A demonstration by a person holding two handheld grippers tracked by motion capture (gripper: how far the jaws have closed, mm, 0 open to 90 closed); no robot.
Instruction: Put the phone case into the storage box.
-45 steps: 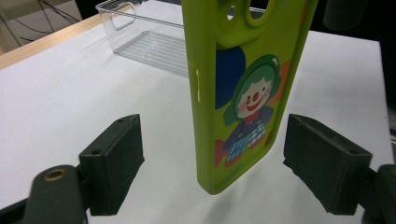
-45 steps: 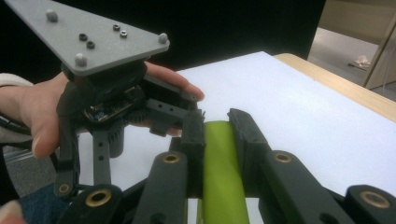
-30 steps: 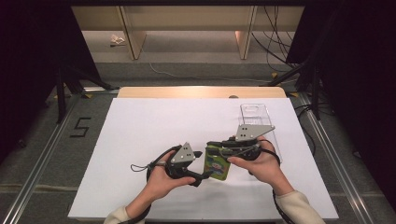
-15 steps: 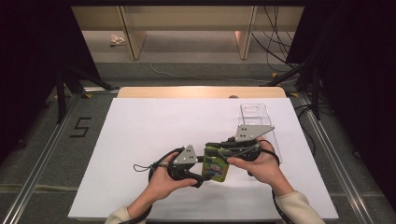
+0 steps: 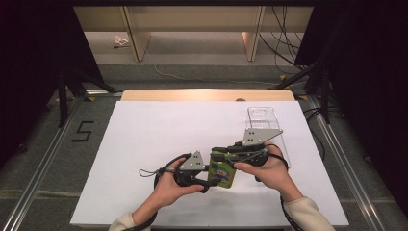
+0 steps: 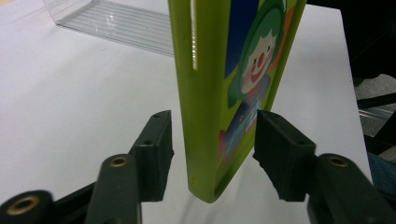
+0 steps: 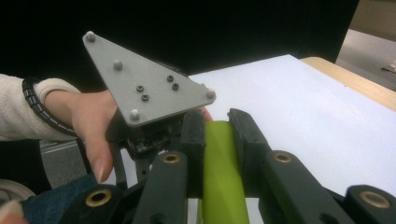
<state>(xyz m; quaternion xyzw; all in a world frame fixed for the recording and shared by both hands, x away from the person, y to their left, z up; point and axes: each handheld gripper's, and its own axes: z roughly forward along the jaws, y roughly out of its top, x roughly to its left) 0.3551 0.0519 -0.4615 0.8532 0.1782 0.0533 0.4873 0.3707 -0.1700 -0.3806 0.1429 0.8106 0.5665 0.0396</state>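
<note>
A lime-green rubbery phone case printed with a clown hangs above the white table, its long axis running between the hands. The right gripper clamps one end. The left gripper, jaws just closing but not yet touching, straddles the other end. A clear plastic case lies beyond, clear of the handover.

Left gripper fingers closing, still apart; right gripper clamped.
</note>
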